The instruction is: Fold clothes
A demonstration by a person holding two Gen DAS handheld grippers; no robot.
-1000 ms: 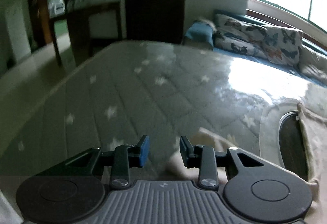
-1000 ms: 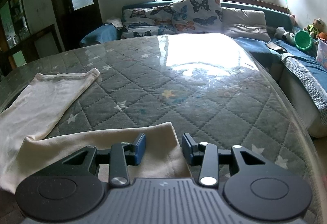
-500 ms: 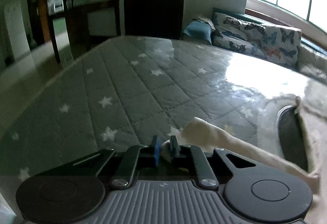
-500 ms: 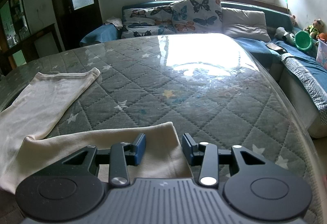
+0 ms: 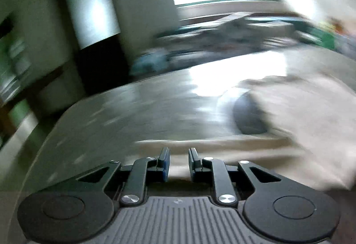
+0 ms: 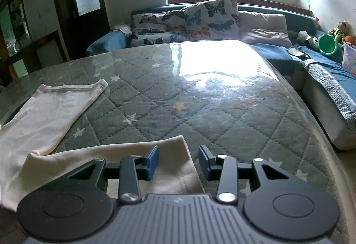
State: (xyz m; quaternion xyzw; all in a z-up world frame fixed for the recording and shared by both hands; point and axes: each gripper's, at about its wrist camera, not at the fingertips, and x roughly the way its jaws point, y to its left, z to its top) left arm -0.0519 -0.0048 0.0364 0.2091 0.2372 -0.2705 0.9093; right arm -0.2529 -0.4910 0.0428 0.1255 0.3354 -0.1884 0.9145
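A cream garment [image 6: 55, 115] lies on the grey star-quilted table top [image 6: 200, 106], one part stretching to the far left, a folded part [image 6: 173, 166] under my right gripper. My right gripper [image 6: 178, 162] is open just above that folded edge, nothing between its pads. The left wrist view is heavily blurred. There my left gripper [image 5: 177, 164] is open with a gap between its blue pads, over cream cloth [image 5: 233, 152] that spreads to the right.
A sofa with butterfly cushions [image 6: 200, 19] runs behind the table under the window. A blue-covered bench [image 6: 329, 79] with a green bowl [image 6: 327, 43] and toys stands at the right. A dark door [image 6: 77, 10] and shelves are at the left.
My left gripper, shut on a cloth corner half a second ago, has opened and swung right fast, blurring its view. My right gripper and the cloth under it have not moved.
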